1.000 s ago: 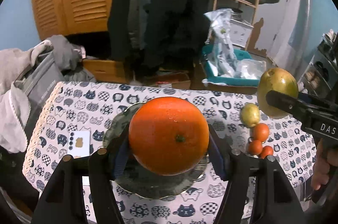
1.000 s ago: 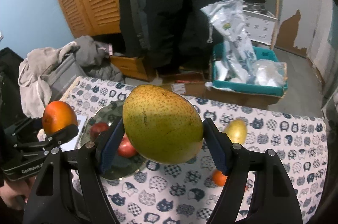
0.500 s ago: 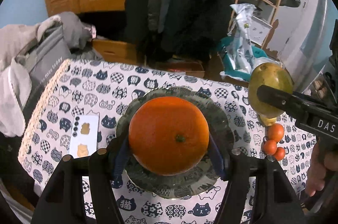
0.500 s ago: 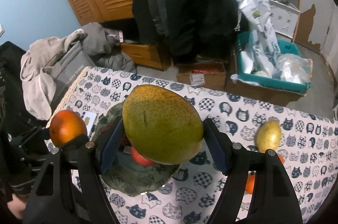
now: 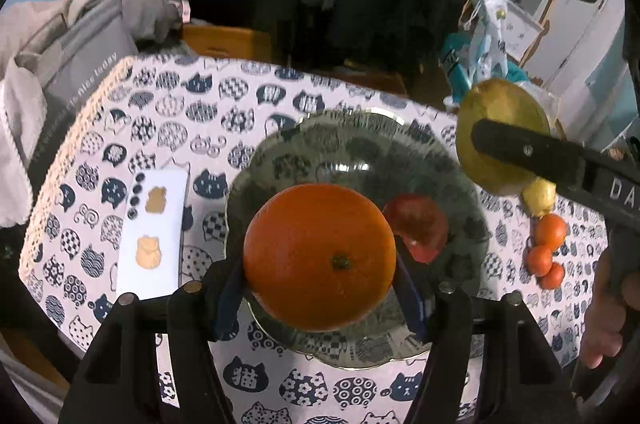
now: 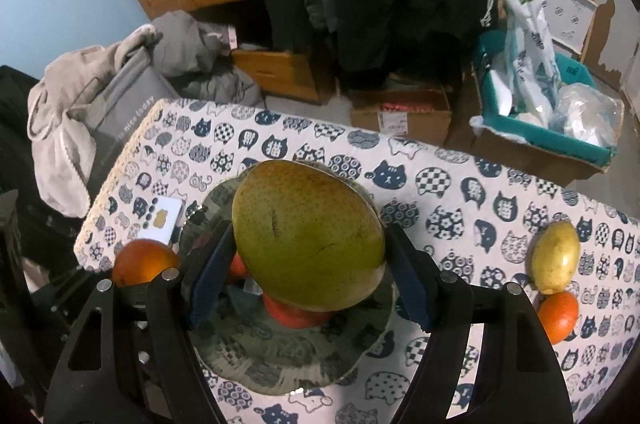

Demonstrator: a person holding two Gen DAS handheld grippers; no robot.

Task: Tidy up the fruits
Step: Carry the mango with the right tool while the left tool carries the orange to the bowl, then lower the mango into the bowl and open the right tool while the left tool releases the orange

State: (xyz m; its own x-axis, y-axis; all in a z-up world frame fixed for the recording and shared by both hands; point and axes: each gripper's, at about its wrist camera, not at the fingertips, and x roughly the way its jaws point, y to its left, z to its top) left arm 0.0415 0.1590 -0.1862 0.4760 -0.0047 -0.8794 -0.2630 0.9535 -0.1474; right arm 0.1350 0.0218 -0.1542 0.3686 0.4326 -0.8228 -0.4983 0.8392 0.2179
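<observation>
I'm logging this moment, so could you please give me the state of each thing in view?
Left gripper: shut on the orange.
Right gripper: shut on the mango.
Plate: on the table, holding one red fruit.
Lemon: loose on the tablecloth.
Small oranges: clustered beside it.

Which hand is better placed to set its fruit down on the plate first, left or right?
Left, probably. The left tool holds the orange over a bare part of the plate, beside the red fruit. The right tool holds the mango directly above that red fruit, so it has less room.
</observation>
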